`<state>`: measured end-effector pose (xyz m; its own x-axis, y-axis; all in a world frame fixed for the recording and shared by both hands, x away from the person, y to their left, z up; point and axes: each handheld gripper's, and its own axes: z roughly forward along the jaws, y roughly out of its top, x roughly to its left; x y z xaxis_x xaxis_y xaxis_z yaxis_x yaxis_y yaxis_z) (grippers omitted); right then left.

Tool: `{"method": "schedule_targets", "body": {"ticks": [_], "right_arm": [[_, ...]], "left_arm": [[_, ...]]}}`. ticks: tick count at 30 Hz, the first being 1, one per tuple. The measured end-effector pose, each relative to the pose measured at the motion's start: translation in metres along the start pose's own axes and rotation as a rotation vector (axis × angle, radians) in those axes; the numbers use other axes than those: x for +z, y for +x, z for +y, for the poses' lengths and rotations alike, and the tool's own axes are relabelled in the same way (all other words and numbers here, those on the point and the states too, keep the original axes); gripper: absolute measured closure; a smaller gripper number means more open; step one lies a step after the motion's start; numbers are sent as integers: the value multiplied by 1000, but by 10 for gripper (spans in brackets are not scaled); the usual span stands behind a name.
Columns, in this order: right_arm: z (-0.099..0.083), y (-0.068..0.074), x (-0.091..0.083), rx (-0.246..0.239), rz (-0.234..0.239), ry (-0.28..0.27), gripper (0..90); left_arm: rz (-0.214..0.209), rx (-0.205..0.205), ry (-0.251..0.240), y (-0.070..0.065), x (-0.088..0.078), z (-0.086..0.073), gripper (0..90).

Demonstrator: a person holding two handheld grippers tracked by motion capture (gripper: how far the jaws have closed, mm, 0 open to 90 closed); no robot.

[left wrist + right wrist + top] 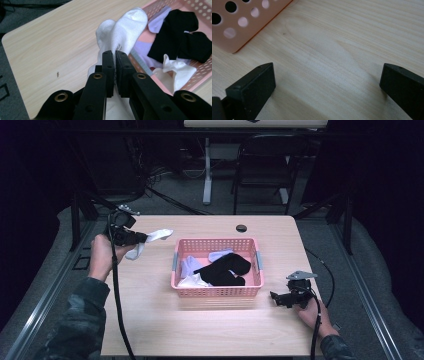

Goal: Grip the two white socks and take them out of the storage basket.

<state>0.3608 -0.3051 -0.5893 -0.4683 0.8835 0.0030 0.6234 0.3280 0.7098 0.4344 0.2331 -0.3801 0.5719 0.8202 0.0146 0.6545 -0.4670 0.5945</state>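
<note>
One white cotton sock (125, 32) is out so far, pinched in my left gripper (115, 56) over the pale wooden table (150, 310) beside the pink perforated plastic basket (217, 291), where black socks (225, 270) and more white ones wait, my right gripper (276, 297) gaping, empty.

white sock's (125, 35) lower end hidden behind tool, basket (200, 70) cut off at edge

White sock (125, 32) in black left gripper (115, 56); pink perforated basket (217, 291) with black socks (223, 269), white and pale lilac ones; light wood-grain table (150, 310); camouflage-green sleeves (80, 320).
</note>
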Motion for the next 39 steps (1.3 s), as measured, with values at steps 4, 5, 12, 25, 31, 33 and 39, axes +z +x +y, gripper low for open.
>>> {"method": "schedule_targets", "body": {"ticks": [4, 5, 12, 25, 31, 33, 39], "right_arm": [[0, 0, 0, 0, 0, 0, 0], [0, 0, 0, 0, 0, 0, 0], [0, 0, 0, 0, 0, 0, 0], [0, 0, 0, 0, 0, 0, 0], [0, 0, 0, 0, 0, 0, 0], [0, 0, 0, 0, 0, 0, 0], [0, 0, 0, 0, 0, -1, 0]], "left_arm": [[3, -28, -3, 8, 2, -10, 864], [6, -41, 0, 12, 4, -15, 864], [13, -96, 24, 25, 11, -37, 864], [14, -176, 74, 42, 32, -71, 864], [7, -209, 117, 50, 52, -92, 864], [7, -226, 127, 51, 56, -97, 864], [-1, -258, 158, 58, 69, -114, 863]]}}
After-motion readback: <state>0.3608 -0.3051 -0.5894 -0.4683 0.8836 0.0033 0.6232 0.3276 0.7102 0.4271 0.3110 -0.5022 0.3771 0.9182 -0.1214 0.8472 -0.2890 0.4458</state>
